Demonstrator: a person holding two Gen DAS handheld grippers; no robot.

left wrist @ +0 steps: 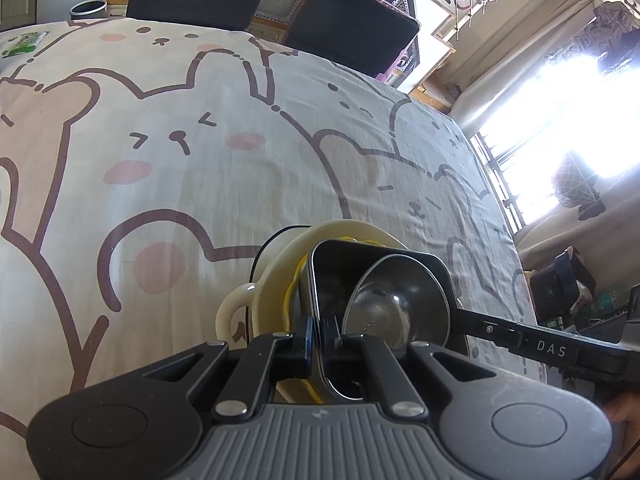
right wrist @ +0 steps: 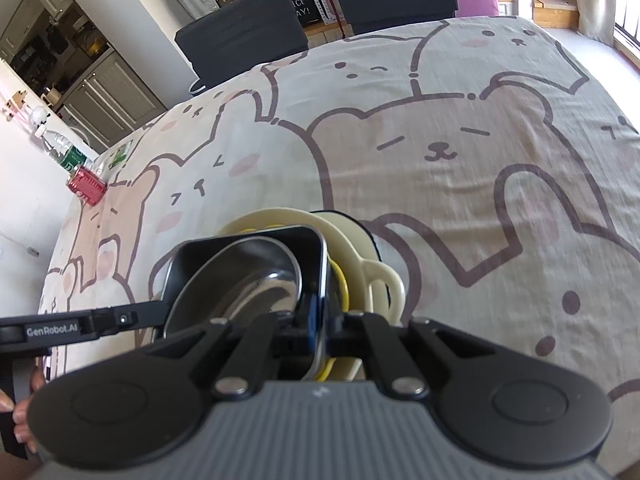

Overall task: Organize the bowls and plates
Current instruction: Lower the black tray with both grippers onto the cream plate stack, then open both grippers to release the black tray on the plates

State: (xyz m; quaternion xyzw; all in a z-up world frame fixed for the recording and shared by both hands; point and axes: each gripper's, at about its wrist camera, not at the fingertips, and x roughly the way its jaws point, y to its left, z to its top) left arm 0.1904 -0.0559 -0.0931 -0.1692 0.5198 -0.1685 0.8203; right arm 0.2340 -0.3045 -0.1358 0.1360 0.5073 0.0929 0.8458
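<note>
Left gripper (left wrist: 320, 344) pinches the dark square dish (left wrist: 332, 280) rim at 6 o'clock; right gripper (right wrist: 320, 332) clamps the opposite rim. Steel bowl (left wrist: 380, 308) nests inside, above the cream bowl (left wrist: 280, 264). Readable: "DAS", "GenRobot.AI". Bear-print tablecloth (left wrist: 200, 140) underneath.

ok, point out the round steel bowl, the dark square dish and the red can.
round steel bowl (left wrist: 380, 308), left wrist view, shiny inner base.
dark square dish (right wrist: 308, 248), right wrist view, inner far wall.
red can (right wrist: 87, 186), right wrist view, side.
</note>
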